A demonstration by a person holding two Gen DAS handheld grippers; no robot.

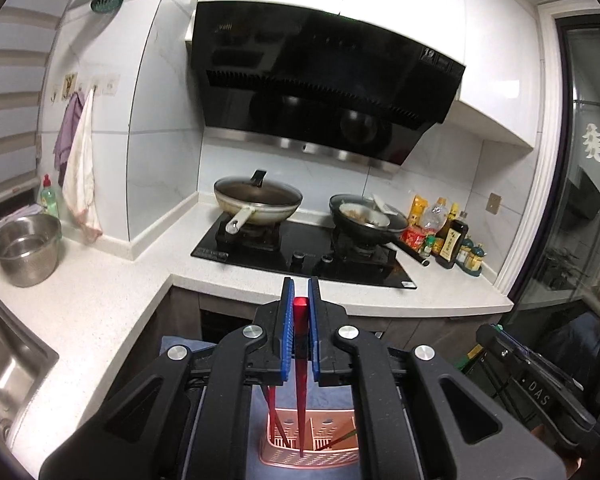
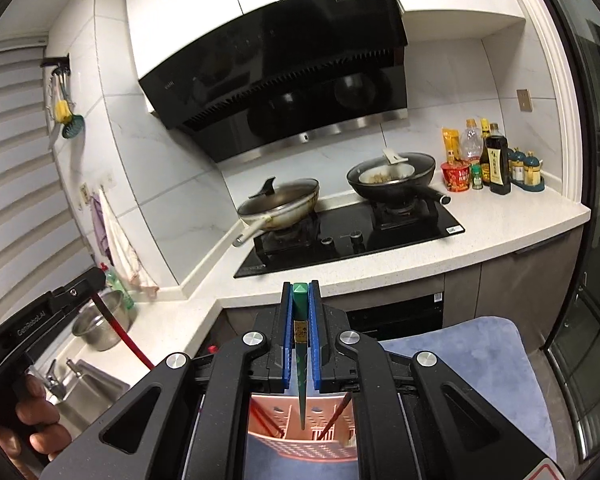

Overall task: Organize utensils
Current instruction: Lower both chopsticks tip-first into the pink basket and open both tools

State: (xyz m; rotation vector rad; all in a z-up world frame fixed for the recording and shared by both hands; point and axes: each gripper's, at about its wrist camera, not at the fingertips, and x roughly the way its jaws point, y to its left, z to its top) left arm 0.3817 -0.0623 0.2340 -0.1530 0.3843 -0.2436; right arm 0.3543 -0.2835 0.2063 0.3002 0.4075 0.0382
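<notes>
My left gripper [image 1: 301, 294] is shut on a red chopstick [image 1: 301, 360] that hangs tip-down into a pink perforated utensil basket [image 1: 312, 460] below. Other red chopsticks [image 1: 274, 416] stand in that basket. My right gripper [image 2: 301, 294] is shut on a green chopstick [image 2: 301, 356] whose tip hangs over the same pink basket [image 2: 300, 452], where red chopsticks [image 2: 336, 416] lean. The left gripper's body and its red chopstick [image 2: 118, 326] show at the left of the right wrist view.
The basket sits on a blue mat [image 2: 472, 360]. Ahead is a white counter [image 1: 100, 304] with a black hob [image 1: 300, 252], two pans [image 1: 256, 200], condiment bottles [image 2: 496, 160], a steel pot [image 1: 24, 248] and a sink [image 1: 4, 364].
</notes>
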